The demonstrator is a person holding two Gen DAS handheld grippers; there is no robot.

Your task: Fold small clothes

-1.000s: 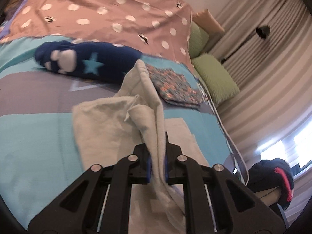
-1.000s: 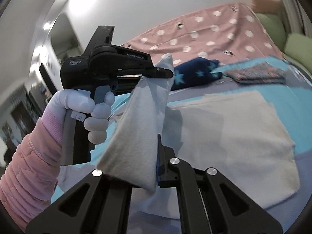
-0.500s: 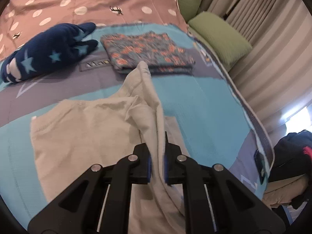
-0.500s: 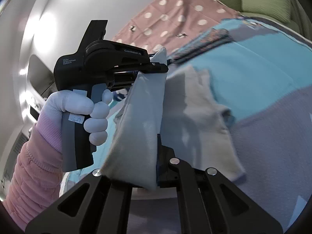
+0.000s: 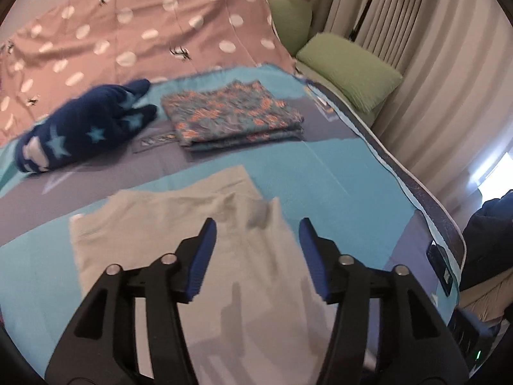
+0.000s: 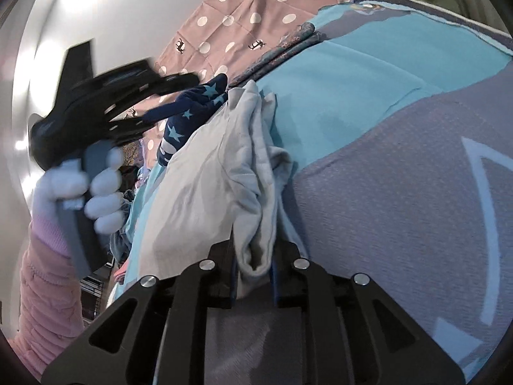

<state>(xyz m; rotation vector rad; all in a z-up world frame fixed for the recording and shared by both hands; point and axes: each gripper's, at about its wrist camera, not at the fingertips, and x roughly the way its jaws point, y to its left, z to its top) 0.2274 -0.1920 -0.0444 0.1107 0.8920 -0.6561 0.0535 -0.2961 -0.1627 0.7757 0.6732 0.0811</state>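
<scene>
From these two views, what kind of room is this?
Most likely a bedroom: the clothes lie on a bed with a dotted pink quilt, green pillows sit at its far end, and curtains hang beside it.

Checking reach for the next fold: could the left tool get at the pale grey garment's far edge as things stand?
Probably yes. The left tool is open and holds nothing, directly above the pale grey garment, with nothing lying between it and the far edge.

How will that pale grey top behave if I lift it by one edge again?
The pale grey top will probably go limp and drape: it bunches in soft folds in front of the right gripper. It looks light, a thin knit. It likely won't slide much on the textured bedspread.
</scene>
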